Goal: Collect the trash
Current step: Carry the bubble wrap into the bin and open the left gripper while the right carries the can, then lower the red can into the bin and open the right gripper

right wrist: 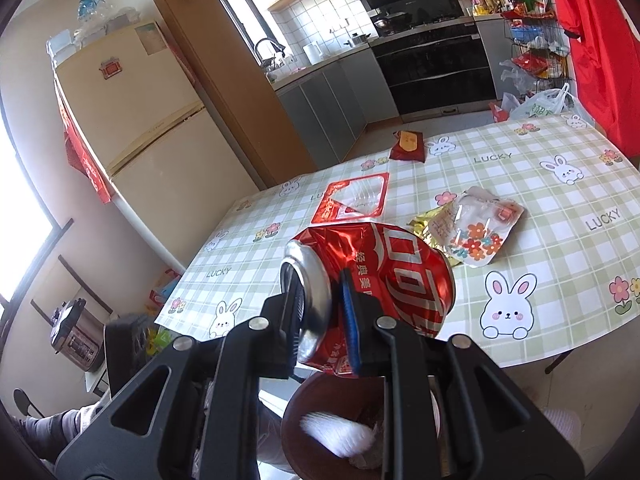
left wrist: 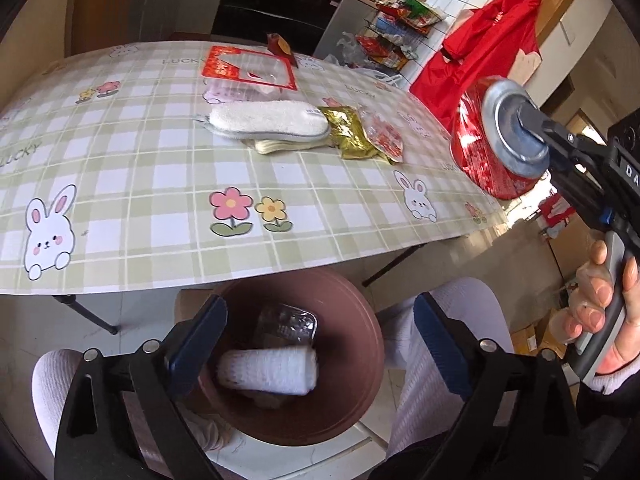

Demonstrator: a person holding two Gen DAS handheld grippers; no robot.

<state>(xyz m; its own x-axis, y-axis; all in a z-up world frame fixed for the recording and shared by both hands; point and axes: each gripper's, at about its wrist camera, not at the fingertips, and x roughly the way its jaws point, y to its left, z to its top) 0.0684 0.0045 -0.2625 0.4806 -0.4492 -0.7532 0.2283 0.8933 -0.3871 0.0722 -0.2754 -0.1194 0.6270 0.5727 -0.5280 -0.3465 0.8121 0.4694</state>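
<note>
Home kitchen: fridge (right wrist: 136, 120), stove (right wrist: 432, 60), tiled wall (right wrist: 320, 20)

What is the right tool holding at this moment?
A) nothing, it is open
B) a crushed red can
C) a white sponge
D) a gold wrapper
B: the right tool is shut on the rim end of a crushed red can, held in the air near the table edge and above the brown bin; the left wrist view shows the same can pinched by that tool.

sunlit kitchen, cream fridge (right wrist: 132, 120), black oven (right wrist: 436, 76)
</note>
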